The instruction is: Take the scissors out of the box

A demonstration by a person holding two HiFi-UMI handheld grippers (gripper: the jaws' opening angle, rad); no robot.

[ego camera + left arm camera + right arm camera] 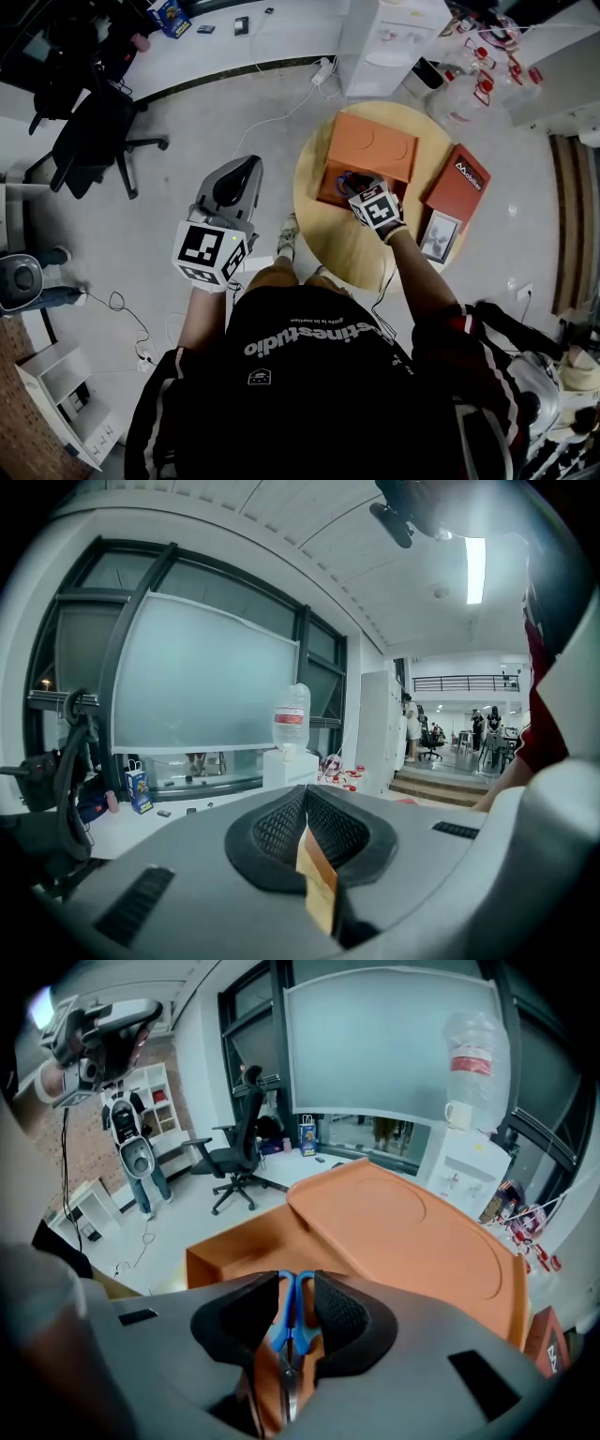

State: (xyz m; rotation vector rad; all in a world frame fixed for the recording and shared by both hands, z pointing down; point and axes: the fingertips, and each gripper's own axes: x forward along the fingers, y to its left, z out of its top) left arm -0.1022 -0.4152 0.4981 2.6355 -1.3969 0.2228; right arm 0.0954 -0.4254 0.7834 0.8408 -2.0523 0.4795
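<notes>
Nearest me, my left gripper [244, 176] hangs beside the round table [323, 239], jaws pressed together on nothing. On that table sits the open orange box [375, 145], and my right gripper [295, 1283] reaches into it, jaws clamped on the blue handles of the scissors [291, 1321], which are held over the box's open tray.

The black shirt [319, 336] has white letters across it, upside down from here; they end in "studio"; the small line under them is too tiny to read; the flat red case [459, 183] on the round table [330, 246] has a white word, maybe "obiler".
</notes>
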